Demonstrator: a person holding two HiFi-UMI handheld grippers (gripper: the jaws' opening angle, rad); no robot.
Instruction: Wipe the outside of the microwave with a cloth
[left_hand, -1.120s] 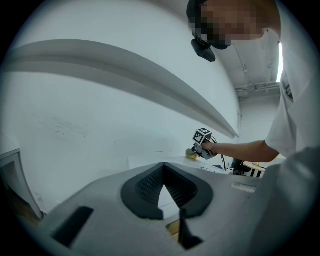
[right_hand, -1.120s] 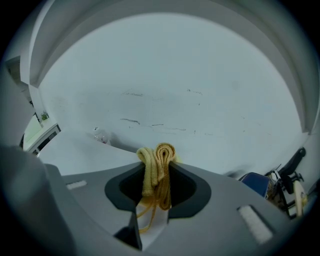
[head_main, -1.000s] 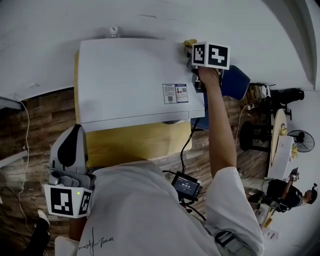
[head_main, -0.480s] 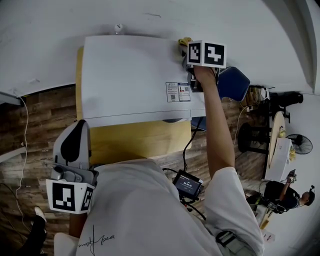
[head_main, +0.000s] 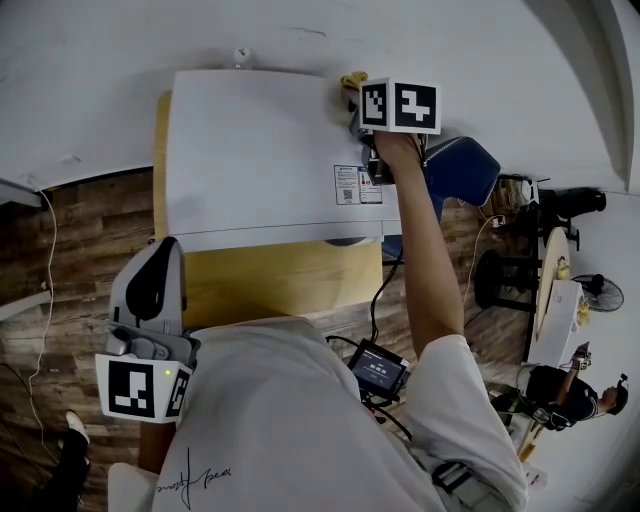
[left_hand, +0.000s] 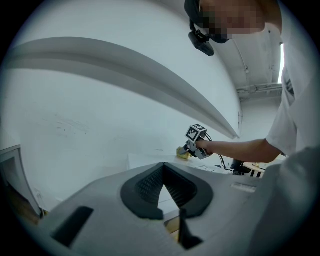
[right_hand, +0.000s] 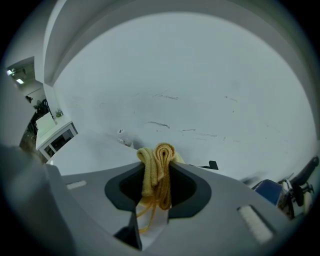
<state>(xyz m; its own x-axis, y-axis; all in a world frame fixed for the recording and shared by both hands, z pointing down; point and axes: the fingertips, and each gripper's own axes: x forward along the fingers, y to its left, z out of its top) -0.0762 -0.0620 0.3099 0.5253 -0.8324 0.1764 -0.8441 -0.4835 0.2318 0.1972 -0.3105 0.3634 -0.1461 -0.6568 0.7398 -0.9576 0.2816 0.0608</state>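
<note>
Right gripper (right_hand: 158, 162): jaws pinched on a folded yellow terry cloth (right_hand: 152, 182). The folds are doubled up between the pads, and a rounded wad stands out past the tips. A few loose threads hang down on my side.

Position: the cloth sits at the far right corner of the top panel of the white box-shaped microwave (head_main: 260, 150), close to the white wall (head_main: 120, 60) behind. From the head view it looks to be touching the panel, but I cannot confirm contact.

Handling, my judgement:
- The cloth is light, soft and limp, with a looped pile that should drag slightly on the panel.
- Holding it across the bunched folds, as now, keeps it a firm pad. Held by one edge it would flop and trail.
- The threads could snag on a corner.

Microwave:
- Its top is flat, smooth and matt white, with crisp straight edges.
- A small printed label (head_main: 352, 185) sits near the right edge.
- It is rigid and probably heavy enough to stay put under a light wipe.
- It stands on a yellow wooden surface (head_main: 280, 285), pushed back to the surface's far edge.

Left gripper (left_hand: 162, 167): low by my side, off the surface, jaws pressed together with nothing between them.
</note>
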